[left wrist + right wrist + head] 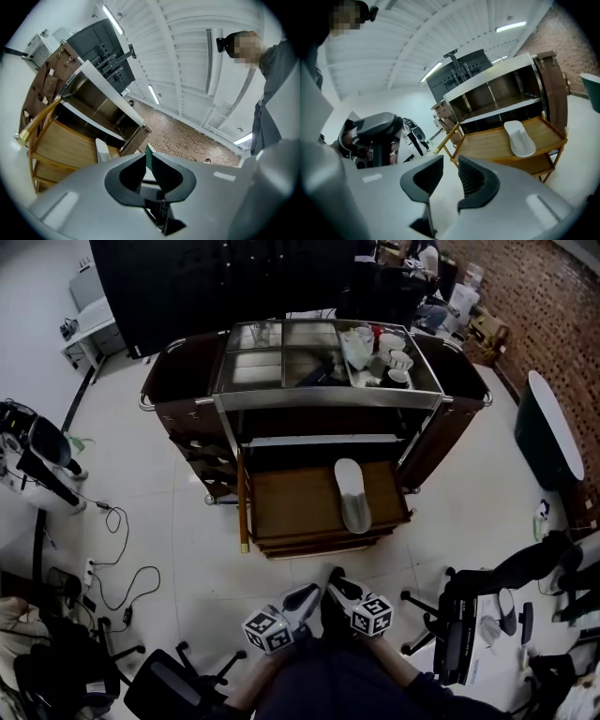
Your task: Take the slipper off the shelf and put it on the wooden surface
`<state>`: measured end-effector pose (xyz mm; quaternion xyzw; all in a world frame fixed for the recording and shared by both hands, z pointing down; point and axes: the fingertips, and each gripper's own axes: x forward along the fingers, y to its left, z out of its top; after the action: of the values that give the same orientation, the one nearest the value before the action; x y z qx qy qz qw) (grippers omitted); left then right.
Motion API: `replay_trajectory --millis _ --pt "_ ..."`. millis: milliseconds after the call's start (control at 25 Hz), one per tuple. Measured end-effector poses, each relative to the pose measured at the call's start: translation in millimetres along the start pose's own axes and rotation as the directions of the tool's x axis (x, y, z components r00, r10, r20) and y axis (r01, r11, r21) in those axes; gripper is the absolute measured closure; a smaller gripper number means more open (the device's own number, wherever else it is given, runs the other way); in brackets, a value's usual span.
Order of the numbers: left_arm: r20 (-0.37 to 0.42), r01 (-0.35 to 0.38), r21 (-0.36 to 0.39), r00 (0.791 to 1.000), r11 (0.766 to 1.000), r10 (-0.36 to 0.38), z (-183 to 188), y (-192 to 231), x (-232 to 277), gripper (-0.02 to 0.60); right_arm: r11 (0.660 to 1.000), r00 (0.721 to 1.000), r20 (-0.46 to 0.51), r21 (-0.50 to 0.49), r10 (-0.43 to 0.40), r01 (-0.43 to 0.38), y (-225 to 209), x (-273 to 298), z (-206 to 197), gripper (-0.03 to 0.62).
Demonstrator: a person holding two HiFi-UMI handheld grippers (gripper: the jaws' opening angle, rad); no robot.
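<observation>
A pale grey slipper (352,493) lies lengthwise on the right half of the pull-out wooden surface (291,507) of a service cart. It also shows in the right gripper view, slipper (519,137) on wood (487,143), and as a sliver (101,150) in the left gripper view. Both grippers are held close to the person's body, well short of the cart. The left gripper (305,598) (148,157) has only a narrow gap between its jaws and holds nothing. The right gripper (339,587) (451,164) stands open and empty.
The cart's top tray (281,362) carries cups and dishes (386,352); an empty shelf (319,439) lies under it. Office chairs stand at right (464,624) and lower left (169,681). Cables (117,568) trail over the floor at left. A dark green table (548,432) is at far right.
</observation>
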<state>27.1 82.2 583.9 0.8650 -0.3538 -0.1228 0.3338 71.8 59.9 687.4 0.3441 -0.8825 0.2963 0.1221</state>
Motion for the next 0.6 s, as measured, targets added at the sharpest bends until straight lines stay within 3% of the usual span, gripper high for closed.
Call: replay_trajectory --millis 120,360,600 --pt "-0.010 0.008 -0.014 1.000 1.000 -0.009 -9.1 -5.9 -5.3 0.557 1.000 1.000 -0.015 -0.004 0.010 -0.010 19.2 -15.4 -16.7 0.519" --pt "-0.043 0.060 -0.007 0.997 0.998 -0.060 -16.6 -24.4 -0.1 0.561 0.999 0.999 0.005 -0.016 -0.031 0.031 12.9 -36.4 -8.7 0.517" --pt "-0.054 0.055 0.003 0.997 0.998 -0.055 -27.6 -31.8 6.4 0.555 0.996 0.999 0.007 -0.073 -0.048 0.049 15.3 -55.8 -8.9 0.570"
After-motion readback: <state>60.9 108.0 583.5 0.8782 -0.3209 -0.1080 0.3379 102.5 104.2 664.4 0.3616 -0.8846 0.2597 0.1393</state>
